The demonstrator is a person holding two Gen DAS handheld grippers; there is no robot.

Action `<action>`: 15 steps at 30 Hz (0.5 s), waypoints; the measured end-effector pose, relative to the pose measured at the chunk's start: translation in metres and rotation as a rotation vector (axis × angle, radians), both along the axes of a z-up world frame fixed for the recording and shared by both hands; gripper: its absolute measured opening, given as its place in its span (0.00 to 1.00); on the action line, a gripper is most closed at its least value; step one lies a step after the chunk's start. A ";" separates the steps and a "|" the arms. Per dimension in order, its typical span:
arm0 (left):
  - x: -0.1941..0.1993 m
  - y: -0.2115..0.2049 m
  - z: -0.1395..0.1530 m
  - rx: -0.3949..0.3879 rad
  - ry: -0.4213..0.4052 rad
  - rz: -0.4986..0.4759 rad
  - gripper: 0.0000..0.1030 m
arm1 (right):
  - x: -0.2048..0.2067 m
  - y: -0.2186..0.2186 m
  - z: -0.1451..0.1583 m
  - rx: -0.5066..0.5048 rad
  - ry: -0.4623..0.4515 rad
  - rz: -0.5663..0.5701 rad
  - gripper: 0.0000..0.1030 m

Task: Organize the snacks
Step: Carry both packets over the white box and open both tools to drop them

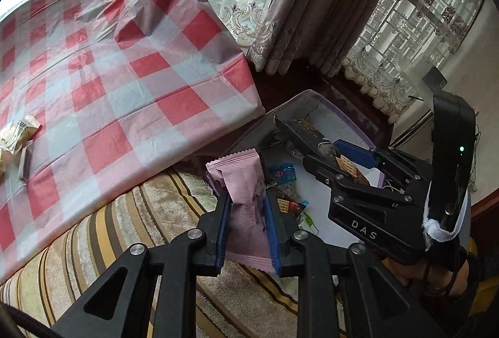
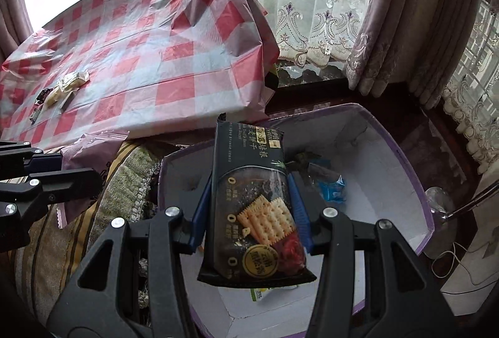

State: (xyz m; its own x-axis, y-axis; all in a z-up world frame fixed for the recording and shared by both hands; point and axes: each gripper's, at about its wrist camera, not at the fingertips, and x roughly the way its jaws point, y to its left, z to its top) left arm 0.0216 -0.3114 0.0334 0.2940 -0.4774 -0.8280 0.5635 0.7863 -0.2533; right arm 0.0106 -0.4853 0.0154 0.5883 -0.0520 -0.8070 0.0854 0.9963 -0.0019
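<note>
In the left wrist view my left gripper (image 1: 246, 200) is shut on a pink snack packet (image 1: 243, 182), held above a striped cushion just left of the box. My right gripper (image 2: 249, 185) is shut on a dark cracker packet (image 2: 252, 200), upright over the open white box with a purple rim (image 2: 421, 182). The left wrist view shows the right gripper (image 1: 327, 150) and its cracker packet (image 1: 304, 127) above the same box (image 1: 312, 94). At the left edge of the right wrist view are the left gripper (image 2: 78, 169) and the pink packet (image 2: 93, 147).
A blue packet (image 2: 330, 185) and other small snacks lie in the box. A table under a red checked cloth (image 2: 156, 57) stands behind, with pale snack packets (image 2: 68, 82) at its left. The striped cushion (image 1: 109, 228) lies below it. Curtains and windows ring the back.
</note>
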 end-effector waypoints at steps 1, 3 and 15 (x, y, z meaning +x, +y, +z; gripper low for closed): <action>-0.001 -0.005 -0.001 0.003 0.003 -0.012 0.22 | -0.001 -0.004 -0.001 0.001 0.004 -0.010 0.49; -0.003 -0.012 -0.002 0.006 0.010 -0.035 0.22 | -0.004 -0.012 -0.004 0.000 0.012 -0.025 0.49; -0.010 -0.041 -0.008 0.007 0.042 -0.129 0.33 | -0.014 -0.034 -0.001 0.013 0.003 -0.078 0.67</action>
